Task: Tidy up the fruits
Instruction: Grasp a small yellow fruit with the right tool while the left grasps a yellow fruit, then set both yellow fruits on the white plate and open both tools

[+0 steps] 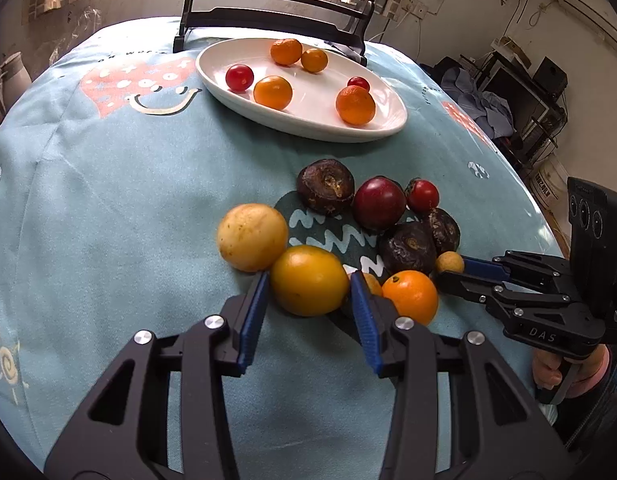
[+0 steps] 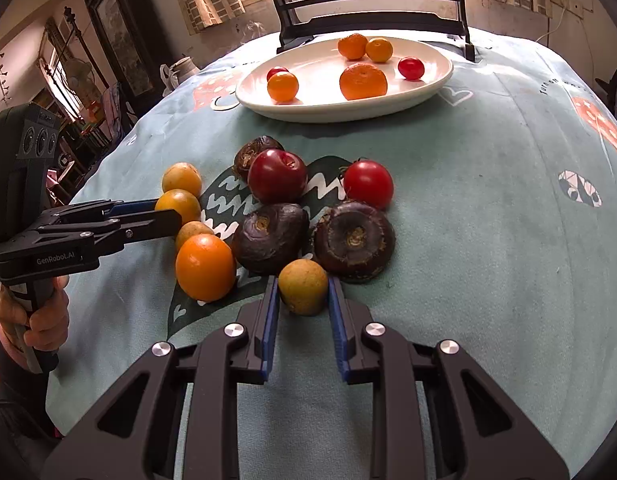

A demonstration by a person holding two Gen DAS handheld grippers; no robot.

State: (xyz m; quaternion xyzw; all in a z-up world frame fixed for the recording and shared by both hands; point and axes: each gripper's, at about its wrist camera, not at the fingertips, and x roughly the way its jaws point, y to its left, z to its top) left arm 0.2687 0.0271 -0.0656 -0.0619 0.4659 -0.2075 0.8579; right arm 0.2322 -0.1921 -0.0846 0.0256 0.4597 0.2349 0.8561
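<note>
The table [image 1: 108, 208] fills both views under a blue cloth, and at 12 o'clock on it sits the white plate [image 1: 308, 128], an oval with its long axis running from 10 to 4 o'clock in the left view. Six small fruits already lie in it, well apart.

At the cloth's middle sits the loose pile [image 2: 292, 208]: dark wrinkled ones, red ones, yellow and orange ones, many touching.

Left gripper [image 1: 308, 308] comes in from 6 o'clock and straddles the yellow fruit [image 1: 308, 280], a slightly oval ball lying with its long axis about 9 to 3, across the jaws. The pads [image 1: 254, 312] sit right against both flanks; it looks gripped, or a hair short of it.

Right gripper [image 2: 302, 308] is clamped on the tan fruit [image 2: 303, 287], small and near round, at the pile's 6 o'clock edge.

My call: both picks are under way, plate next. For the left, squeeze through the fruit's widest line, then lift straight up, because a paler fruit [image 1: 252, 237] and a small one [image 1: 370, 282] touch it and could roll. Set each down in a bare patch of plate.
</note>
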